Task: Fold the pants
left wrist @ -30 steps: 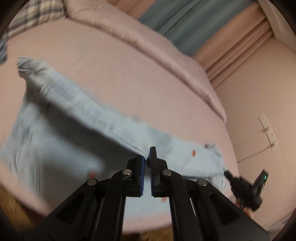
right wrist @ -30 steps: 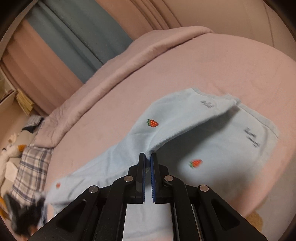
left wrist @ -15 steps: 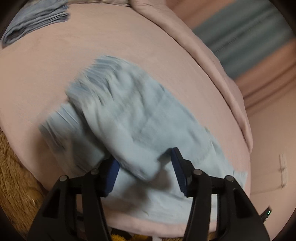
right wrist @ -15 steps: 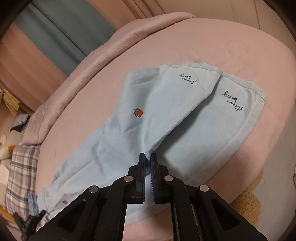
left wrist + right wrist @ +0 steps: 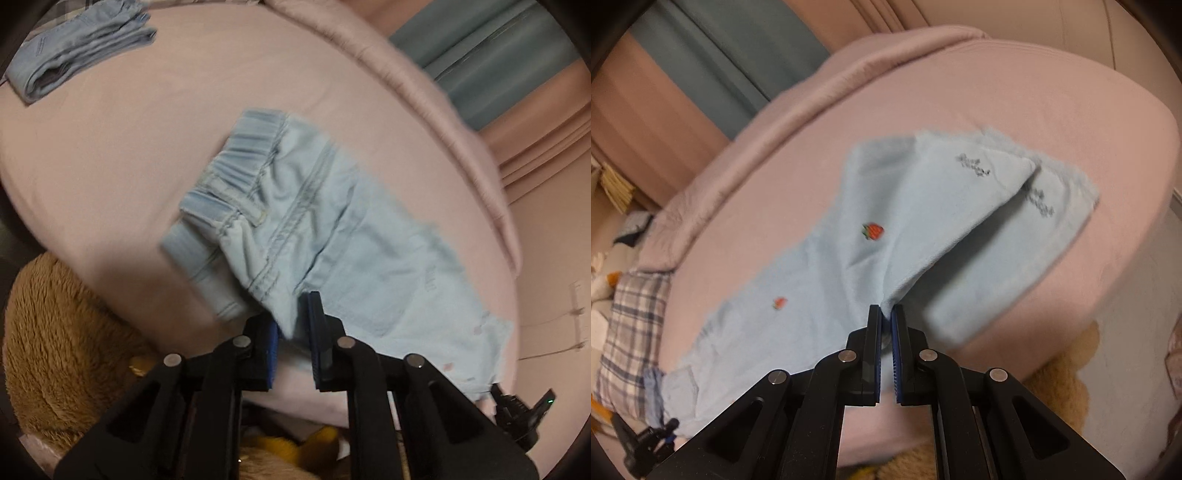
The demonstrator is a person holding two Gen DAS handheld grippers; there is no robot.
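Two grippers are seen, one per view. In the left view, the left gripper (image 5: pixel 293 325) is held at 6 o'clock with its jaws narrowly apart, a lower fold of the pants (image 5: pixel 332 236) lying between the pads; whether the cloth is truly pinched cannot be told. In the right view, the right gripper (image 5: pixel 884 317) is clamped on the pants (image 5: pixel 886 236) at a leg seam, the cloth being lifted from there.

One pair of pale blue pants is spread on the pink bed (image 5: pixel 110 147), waistband toward 11 o'clock in the left view, hems toward 2 o'clock in the right view. Two strawberries (image 5: pixel 873 231) are counted on the upper leg, and two script marks (image 5: pixel 973 165) near the hems. One plush toy (image 5: pixel 55 339) is seen at 8 o'clock below the bed edge. One folded garment (image 5: pixel 77 48) lies well apart at 11 o'clock. One plaid pillow (image 5: pixel 628 325) is seen at 9 o'clock in the right view, and curtains (image 5: pixel 731 55) beyond.

Against half a second ago, the left jaws have been narrowed from wide, while the right grip is unchanged.
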